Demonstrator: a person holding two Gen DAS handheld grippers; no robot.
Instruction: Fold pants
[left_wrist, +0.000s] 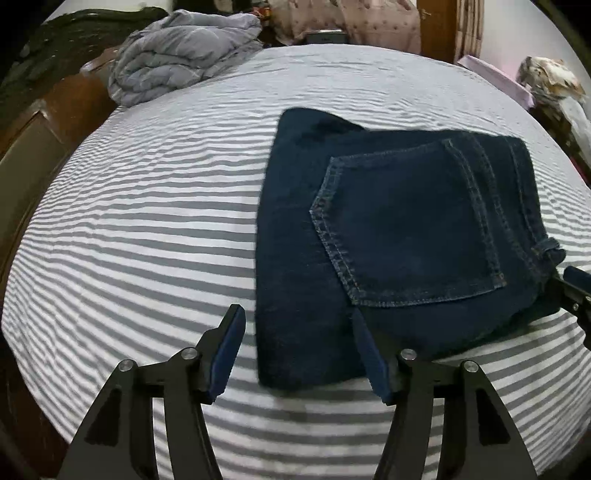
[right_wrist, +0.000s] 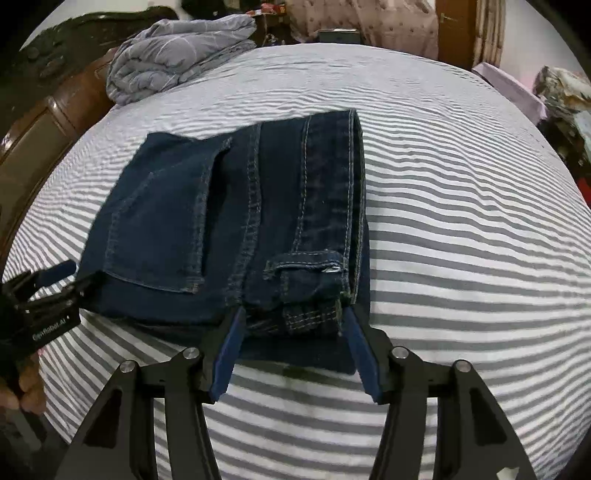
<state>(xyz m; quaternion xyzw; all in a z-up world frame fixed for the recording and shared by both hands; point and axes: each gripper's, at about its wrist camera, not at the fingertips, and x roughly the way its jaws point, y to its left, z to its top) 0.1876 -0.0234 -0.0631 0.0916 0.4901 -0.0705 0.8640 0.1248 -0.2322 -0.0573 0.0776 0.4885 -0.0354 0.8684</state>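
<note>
Dark blue denim pants lay folded into a compact stack on the grey-and-white striped bed sheet, a stitched back pocket facing up and the waistband with its belt loop along the right edge of the stack. At the near left corner, the left gripper hung with its blue-padded fingers spread apart; one pad was over the bare sheet and the other over the near edge of the denim, neither pressing on it. At the near right corner, the right gripper stood with its jaws apart on either side of the bunched waistband end; whether the pads pinched the cloth could not be told. A hand showed at the left edge of the right wrist view, behind the left gripper's body. Farther off, a crumpled grey quilt sat at the far left of the bed against a brown wooden headboard.
</note>
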